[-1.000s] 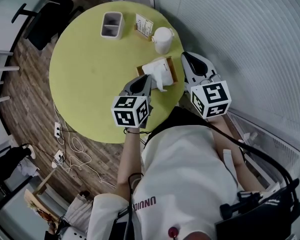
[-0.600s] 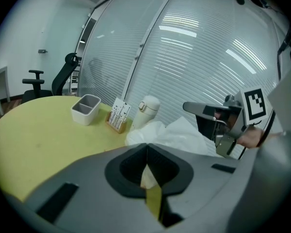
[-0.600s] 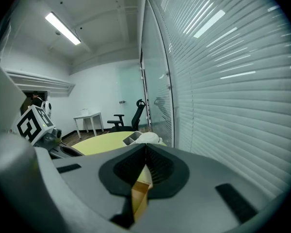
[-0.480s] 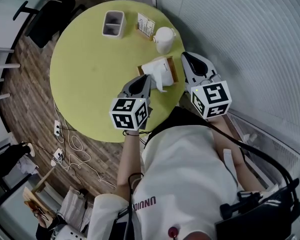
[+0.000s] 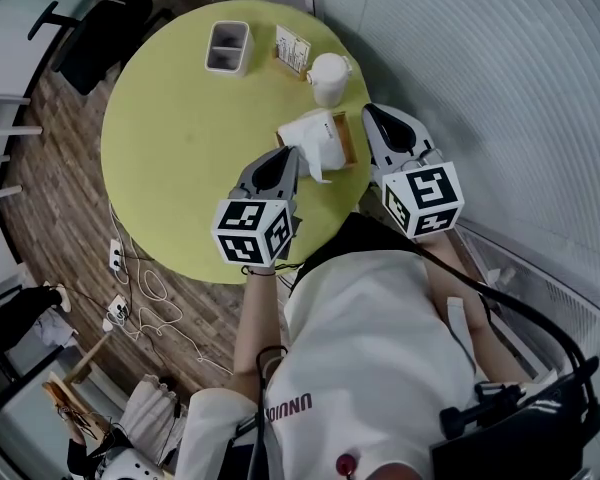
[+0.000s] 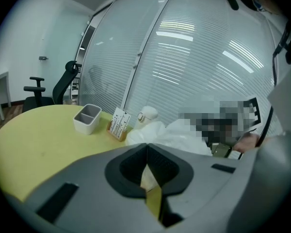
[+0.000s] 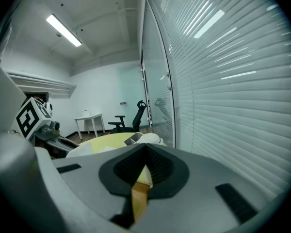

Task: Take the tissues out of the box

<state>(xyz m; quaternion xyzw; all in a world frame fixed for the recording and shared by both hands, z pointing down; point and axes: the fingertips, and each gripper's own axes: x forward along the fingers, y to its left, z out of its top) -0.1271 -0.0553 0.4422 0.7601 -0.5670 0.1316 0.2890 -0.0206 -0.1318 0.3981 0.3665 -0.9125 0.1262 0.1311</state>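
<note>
a white tissue (image 5: pixel 312 133) stands bunched up out of the top of a low wooden box (image 5: pixel 347 141), with one loose tail hanging down over the box's near side. the box sits on the right part of a round yellow-green desk (image 5: pixel 180 168), close to the edge nearest the person. the left gripper (image 5: pixel 291 154) reaches in from the near left, its jaws pressed together and pinching the tissue's left edge; in the left gripper view the white tissue billows right beyond the closed tips. the right gripper (image 5: pixel 371 114) is held just to the right of the box, its jaws also pressed together with nothing between them, and the box's wood shows below them in the right gripper view. farther back on the desk, behind the box, stands a white rounded pot (image 5: pixel 328 78), then a small wooden card stand (image 5: pixel 291 50) to its left, and a grey two-compartment holder (image 5: pixel 226 48) farther left. a black office chair (image 5: pixel 100 28) stands past the desk's far left edge, and white cables (image 5: pixel 145 298) lie on the wood floor (image 5: pixel 50 168) at the near left. slatted blinds (image 5: pixel 500 88) fill the right side.
</note>
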